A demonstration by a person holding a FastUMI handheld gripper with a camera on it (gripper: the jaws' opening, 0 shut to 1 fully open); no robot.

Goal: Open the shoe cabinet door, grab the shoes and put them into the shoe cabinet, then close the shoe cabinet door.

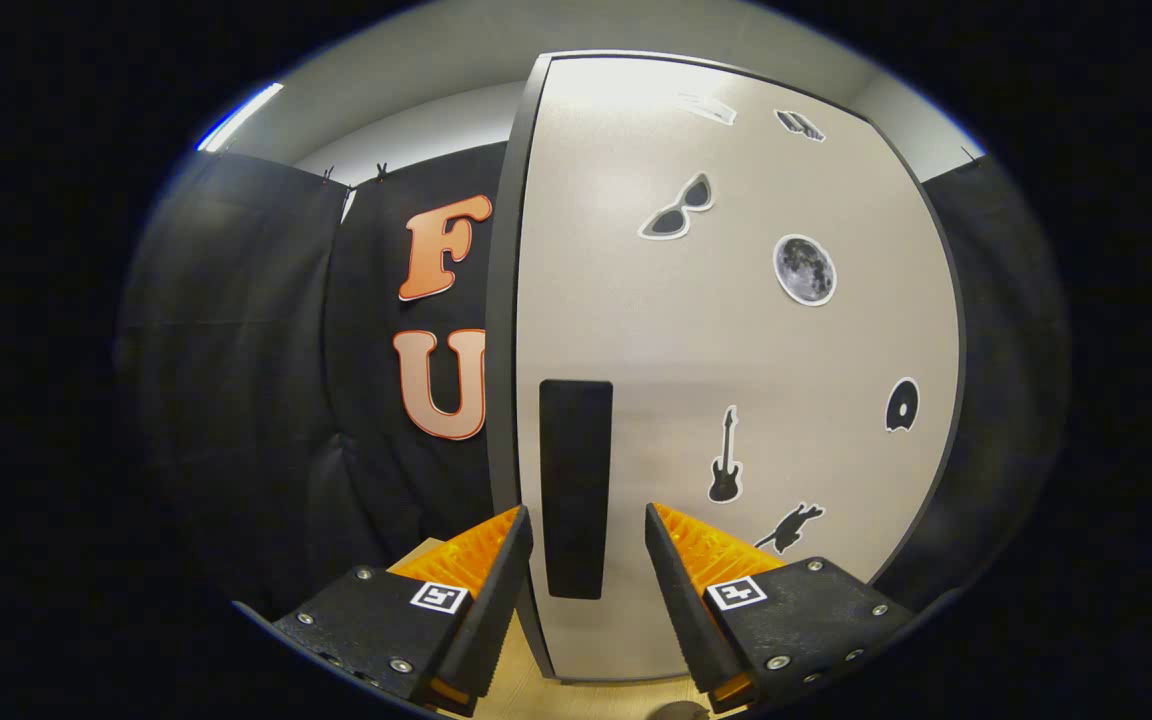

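Beige laminate covers the front of the shoe cabinet door [736, 350], which stands upright directly ahead of the gripper [588, 528]. A dark frame runs around the panel; its left edge rises just above the left finger.

A black rectangular handle [576, 488] is mounted vertically near the left edge of the door. The lower half of the handle sits in the gap between the 2 fingers. The left fingertip lies just left of the handle and the right fingertip lies a little apart on its right side. The fingers are spread wide and grip nothing; whether either tip touches the door surface cannot be told.

Several stickers are fixed to the panel:
1. A sunglasses sticker [678, 208] in the upper part.
2. A moon sticker [804, 270] to the right of and below the sunglasses.
3. A guitar sticker [725, 457] just above the right fingertip.
4. A dark animal sticker [791, 527] beside the right finger.
5. A round dark sticker [901, 405] near the right edge of the door.

2 small stickers near the top of the door are too blurred to identify.

Black cloth [236, 380] hangs to the left of the cabinet as the booth wall. A light wooden surface [526, 680] shows below the door, between the finger bases.
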